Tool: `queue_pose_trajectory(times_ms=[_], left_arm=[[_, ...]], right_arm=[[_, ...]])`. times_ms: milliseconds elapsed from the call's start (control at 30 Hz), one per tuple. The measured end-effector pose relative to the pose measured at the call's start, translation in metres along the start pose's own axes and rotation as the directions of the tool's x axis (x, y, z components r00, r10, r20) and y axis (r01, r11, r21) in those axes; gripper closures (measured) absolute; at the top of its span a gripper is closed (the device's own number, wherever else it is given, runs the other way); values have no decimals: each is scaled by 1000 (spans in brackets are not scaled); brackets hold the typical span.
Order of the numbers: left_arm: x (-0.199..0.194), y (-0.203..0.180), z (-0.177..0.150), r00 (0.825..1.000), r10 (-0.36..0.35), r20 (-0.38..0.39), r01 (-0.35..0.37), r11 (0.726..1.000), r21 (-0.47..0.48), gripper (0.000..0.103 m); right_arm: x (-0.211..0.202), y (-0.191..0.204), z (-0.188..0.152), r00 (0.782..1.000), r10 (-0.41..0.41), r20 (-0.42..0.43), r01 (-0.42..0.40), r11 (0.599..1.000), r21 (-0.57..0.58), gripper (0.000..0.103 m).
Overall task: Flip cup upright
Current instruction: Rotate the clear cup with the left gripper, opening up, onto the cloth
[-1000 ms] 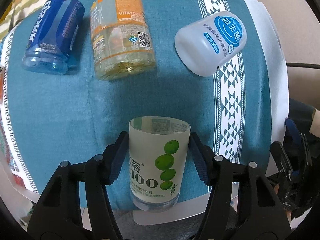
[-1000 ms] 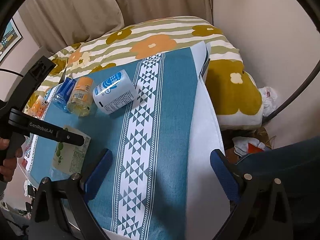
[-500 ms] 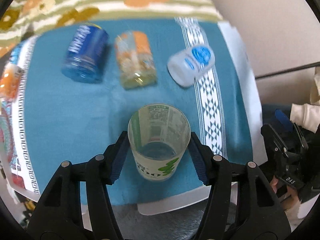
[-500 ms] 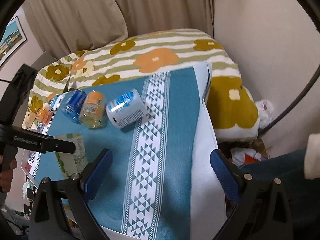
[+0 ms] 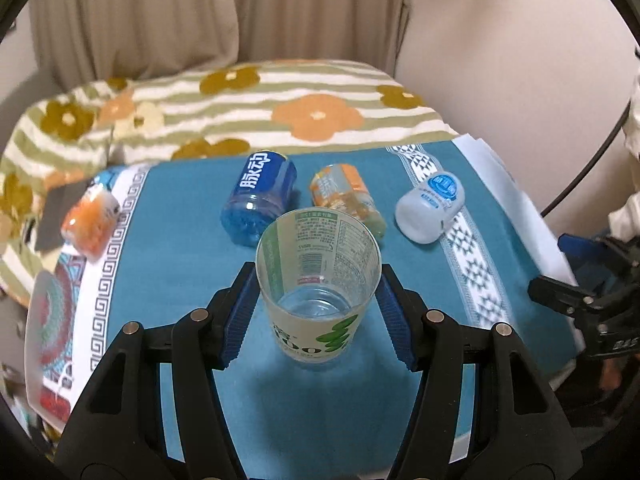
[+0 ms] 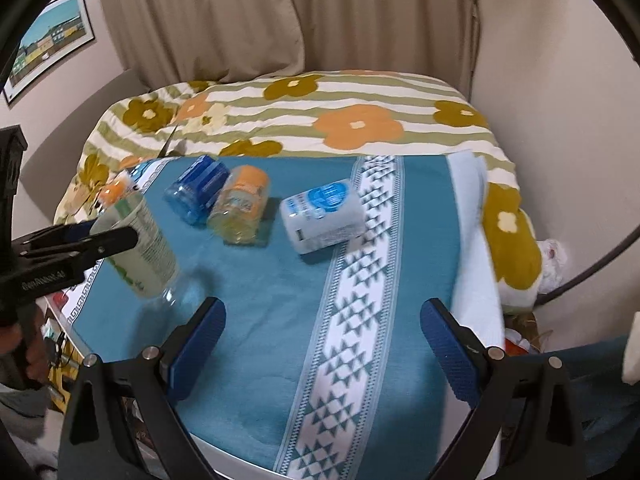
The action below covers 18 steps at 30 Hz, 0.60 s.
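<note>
A clear cup with a white and green grape label (image 5: pixel 318 288) is held between the blue pads of my left gripper (image 5: pixel 318 312). Its open mouth points up and toward the camera, its base down over the teal cloth. From the right wrist view the cup (image 6: pixel 138 248) leans, tilted, with its base near the cloth and the left gripper's finger (image 6: pixel 80 248) across it. My right gripper (image 6: pixel 322 344) is open and empty over the front of the cloth.
Three cups lie on their sides on the teal cloth (image 5: pixel 192 280): blue (image 5: pixel 260 198), orange (image 5: pixel 346 196) and white (image 5: pixel 432 210). Another orange cup (image 5: pixel 90 222) lies at the left edge. A flowered blanket (image 5: pixel 280 104) covers the back. A cable runs on the right.
My left gripper has swung the cup from lying on its side to mouth-up, nearly upright. The right gripper has shifted its view slightly and stayed open.
</note>
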<state>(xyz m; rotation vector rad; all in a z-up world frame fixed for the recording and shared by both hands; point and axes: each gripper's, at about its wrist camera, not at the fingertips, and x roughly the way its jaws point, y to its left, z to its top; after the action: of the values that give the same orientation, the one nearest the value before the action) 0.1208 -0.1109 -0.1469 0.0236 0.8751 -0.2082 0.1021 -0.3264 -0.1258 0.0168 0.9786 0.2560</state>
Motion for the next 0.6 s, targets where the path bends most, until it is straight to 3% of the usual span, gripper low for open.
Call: queue_pose_trajectory(times_ms=[233, 600], left_arm=[[9, -2, -16, 999, 5, 39, -5, 1000, 0, 39], [7, -6, -20, 1000, 11, -9, -11, 1000, 4, 37]], right_arm=[[9, 8, -9, 1000, 5, -28, -6, 1000, -25, 6], [8, 7, -15, 999, 22, -38, -23, 1000, -11, 6]])
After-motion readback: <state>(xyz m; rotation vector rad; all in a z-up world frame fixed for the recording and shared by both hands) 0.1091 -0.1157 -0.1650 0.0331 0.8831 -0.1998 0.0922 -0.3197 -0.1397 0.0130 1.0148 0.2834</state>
